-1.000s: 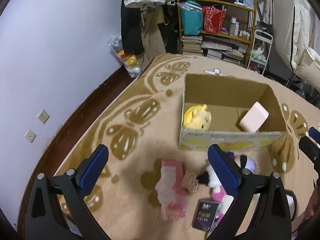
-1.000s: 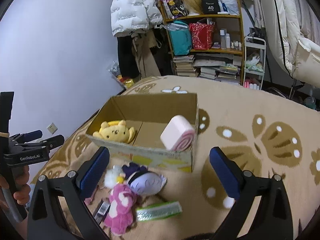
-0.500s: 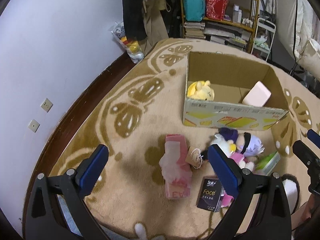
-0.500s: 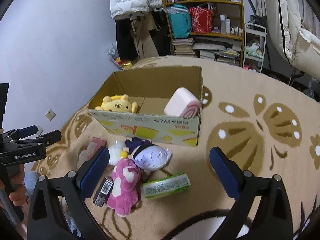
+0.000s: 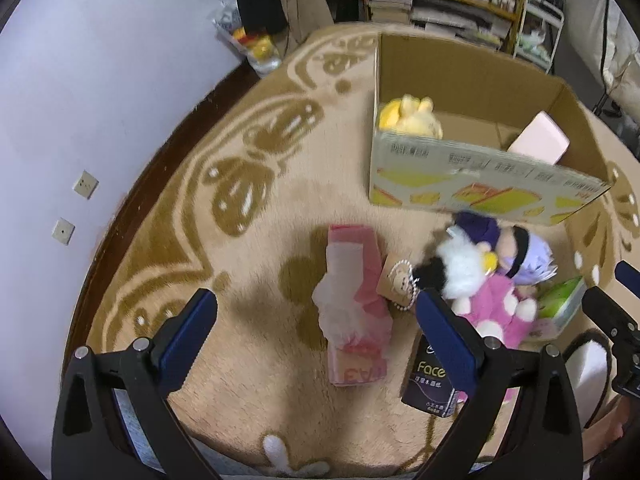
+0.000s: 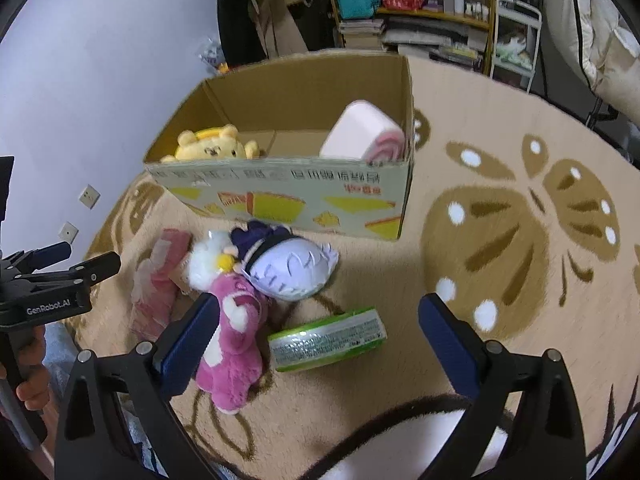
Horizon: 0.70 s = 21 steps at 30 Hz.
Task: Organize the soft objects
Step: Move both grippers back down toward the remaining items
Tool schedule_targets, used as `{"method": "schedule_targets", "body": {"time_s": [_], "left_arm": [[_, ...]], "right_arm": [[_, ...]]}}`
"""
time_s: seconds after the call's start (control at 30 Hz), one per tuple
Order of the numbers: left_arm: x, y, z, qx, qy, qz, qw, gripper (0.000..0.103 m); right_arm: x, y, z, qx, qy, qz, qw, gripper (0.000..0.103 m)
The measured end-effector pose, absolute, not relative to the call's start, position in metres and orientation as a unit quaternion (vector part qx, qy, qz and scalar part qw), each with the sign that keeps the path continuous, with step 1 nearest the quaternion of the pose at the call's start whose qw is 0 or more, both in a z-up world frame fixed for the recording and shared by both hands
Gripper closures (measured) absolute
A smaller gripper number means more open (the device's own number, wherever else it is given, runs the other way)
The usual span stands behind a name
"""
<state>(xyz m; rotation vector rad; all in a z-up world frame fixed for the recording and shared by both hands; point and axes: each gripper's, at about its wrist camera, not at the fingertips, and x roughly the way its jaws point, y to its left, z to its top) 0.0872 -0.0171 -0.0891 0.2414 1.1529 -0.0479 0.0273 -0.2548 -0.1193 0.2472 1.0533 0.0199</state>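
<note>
We held both the left gripper point(image 5: 316, 332) and right gripper point(image 6: 320, 336) spread apart and empty. At eleven o'clock from the right one lay the pink plush point(image 6: 234, 344); we judged it best pinched across its body, then lifted clear of the cardboard box point(image 6: 288, 200) wall at twelve.

Between my left jaws lies open carpet point(image 5: 256, 360), blocked only by the pink tissue pack point(image 5: 354, 308) ahead toward the right one. Just past that jaw the plush pile point(image 5: 480, 276) and black Face pack point(image 5: 430, 376) crowd the way. Ahead of my right jaws the green pack point(image 6: 328, 338) lies across the gap; rightward the carpet is free. The cardboard box point(image 6: 288, 196) walls off everything beyond, open only from above.
</note>
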Motion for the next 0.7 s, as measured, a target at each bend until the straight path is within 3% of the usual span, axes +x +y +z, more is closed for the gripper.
{"method": "schedule_targets", "body": {"time_s": [0.7], "left_arm": [[0.115, -0.018, -0.142, 0.107, 0.625, -0.016, 0.773, 0.004]], "right_arm": [[0.044, -0.255, -0.162, 0.140, 0.579, 0.004, 0.803, 0.000]]}}
